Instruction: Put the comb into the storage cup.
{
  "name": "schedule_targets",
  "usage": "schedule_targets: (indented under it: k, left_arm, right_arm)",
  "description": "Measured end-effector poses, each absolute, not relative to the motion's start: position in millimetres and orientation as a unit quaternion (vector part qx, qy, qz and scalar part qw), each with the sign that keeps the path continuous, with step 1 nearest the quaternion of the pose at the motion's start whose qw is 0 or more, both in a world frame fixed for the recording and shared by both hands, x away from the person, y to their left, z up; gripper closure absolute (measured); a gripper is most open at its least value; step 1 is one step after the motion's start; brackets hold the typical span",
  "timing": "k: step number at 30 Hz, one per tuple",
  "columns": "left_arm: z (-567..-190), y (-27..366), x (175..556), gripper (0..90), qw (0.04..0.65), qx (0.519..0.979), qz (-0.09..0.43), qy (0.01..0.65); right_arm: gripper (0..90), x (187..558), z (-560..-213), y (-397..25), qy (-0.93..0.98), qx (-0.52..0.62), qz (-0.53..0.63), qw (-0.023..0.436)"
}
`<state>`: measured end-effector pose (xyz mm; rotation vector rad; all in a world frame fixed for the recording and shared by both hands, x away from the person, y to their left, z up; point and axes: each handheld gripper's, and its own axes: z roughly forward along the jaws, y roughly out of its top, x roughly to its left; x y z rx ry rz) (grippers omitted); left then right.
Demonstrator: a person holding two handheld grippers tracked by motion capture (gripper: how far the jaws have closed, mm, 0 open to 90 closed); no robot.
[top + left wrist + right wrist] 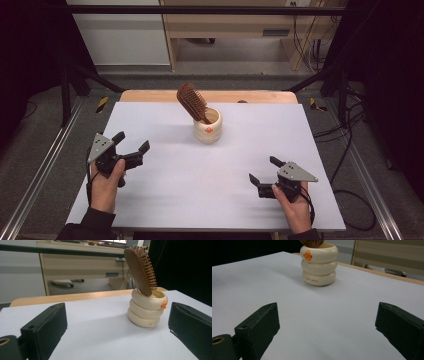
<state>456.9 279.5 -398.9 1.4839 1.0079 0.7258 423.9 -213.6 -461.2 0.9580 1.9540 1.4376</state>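
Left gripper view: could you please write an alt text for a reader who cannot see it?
A wooden hairbrush stands tilted, handle down, in a cream ringed cup on a white table. The left gripper has its black jaws open in the foreground, apart from the cup.

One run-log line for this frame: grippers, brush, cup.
left gripper: open, empty | right gripper: open, empty | brush: handle down in cup, leaning | cup: upright on table, apart from both grippers
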Motion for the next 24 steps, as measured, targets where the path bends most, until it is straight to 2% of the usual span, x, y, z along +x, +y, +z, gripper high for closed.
schedule_targets:
  k: [13,24]
  left_arm:
    - [-402,297,440,2.1,0.567,0.641,0.310,0.415]
    - [-396,324,426,2.0,0.591,0.616,0.315,0.415]
  right_arm:
    - [5.9,421,-457,-216,0.713,0.355,0.538,0.276]
    - [4.6,420,-456,-222,0.707,0.351,0.542,0.289]
